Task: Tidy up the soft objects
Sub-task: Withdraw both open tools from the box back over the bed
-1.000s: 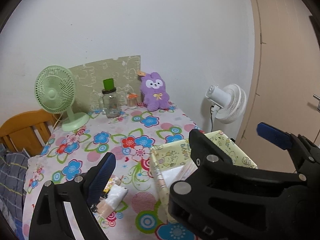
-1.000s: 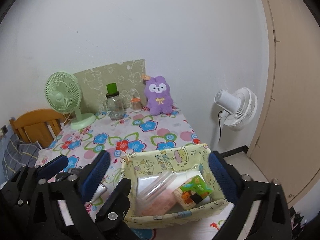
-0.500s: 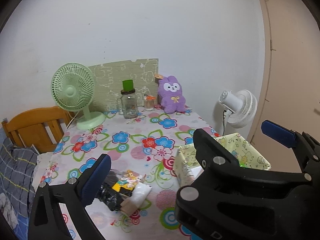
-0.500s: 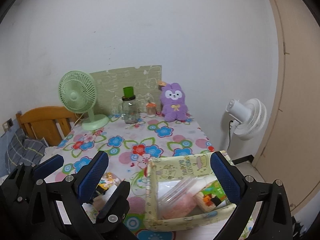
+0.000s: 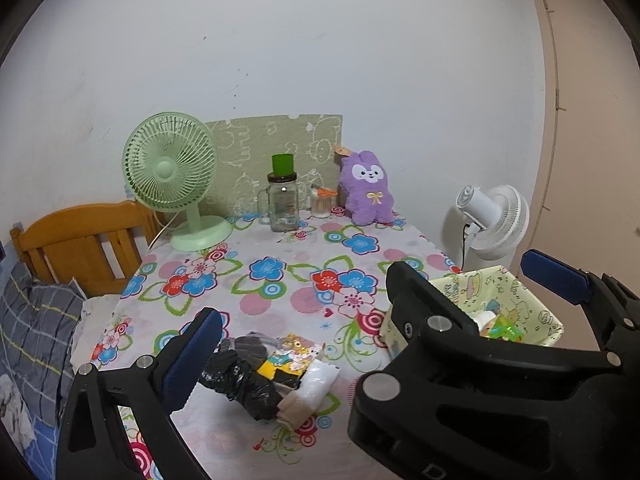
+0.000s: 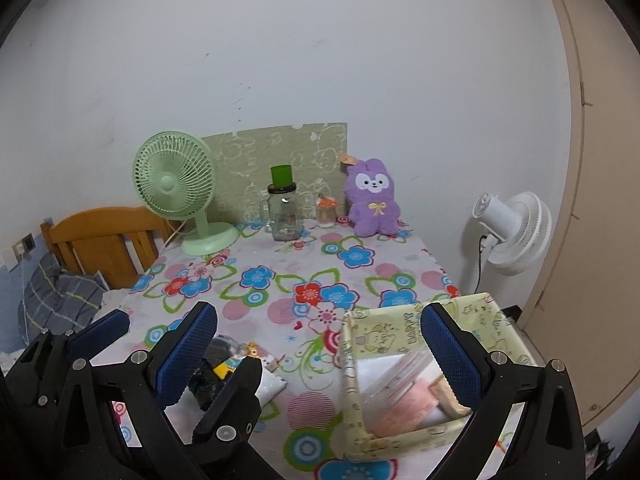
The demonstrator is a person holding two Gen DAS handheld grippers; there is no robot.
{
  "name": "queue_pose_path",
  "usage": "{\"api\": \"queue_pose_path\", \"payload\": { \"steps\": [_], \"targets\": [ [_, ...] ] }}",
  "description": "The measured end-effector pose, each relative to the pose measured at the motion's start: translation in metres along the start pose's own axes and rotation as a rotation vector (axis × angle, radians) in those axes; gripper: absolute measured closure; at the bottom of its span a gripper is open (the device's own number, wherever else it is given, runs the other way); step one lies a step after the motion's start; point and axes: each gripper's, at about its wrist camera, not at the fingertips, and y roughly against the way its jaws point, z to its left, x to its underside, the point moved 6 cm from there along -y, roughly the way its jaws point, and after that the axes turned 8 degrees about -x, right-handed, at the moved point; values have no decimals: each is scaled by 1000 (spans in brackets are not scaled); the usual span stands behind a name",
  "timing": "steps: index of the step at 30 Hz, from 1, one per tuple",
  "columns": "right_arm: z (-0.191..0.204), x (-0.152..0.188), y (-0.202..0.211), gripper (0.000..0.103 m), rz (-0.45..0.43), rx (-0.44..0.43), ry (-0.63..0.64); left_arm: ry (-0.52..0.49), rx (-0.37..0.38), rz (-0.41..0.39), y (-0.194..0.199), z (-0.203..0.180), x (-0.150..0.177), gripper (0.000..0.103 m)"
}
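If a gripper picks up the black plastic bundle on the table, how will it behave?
The black plastic bundle looks crinkled and thin, so it is probably light and floppy, and may sag or unfold. Its glossy film could slip between the pads. It touches the cartoon packet, which may shift too.

Soft packets (image 5: pixel 276 372) beside yellow bin (image 5: pixel 516 300)

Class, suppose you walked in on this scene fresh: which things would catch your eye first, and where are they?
Probably the flowered tablecloth, then the purple plush rabbit at the far edge beside a green desk fan. Nearer, a yellow fabric box sits at the right, with a small heap of packets loose to its left.
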Motion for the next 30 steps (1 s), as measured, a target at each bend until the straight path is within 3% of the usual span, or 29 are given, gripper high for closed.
{"api": "queue_pose_path", "payload": {
  "steps": [30],
  "targets": [
    [47,52,-82,0,144,-81,46,133,-90,112,-64,62,57,0]
  ]
}}
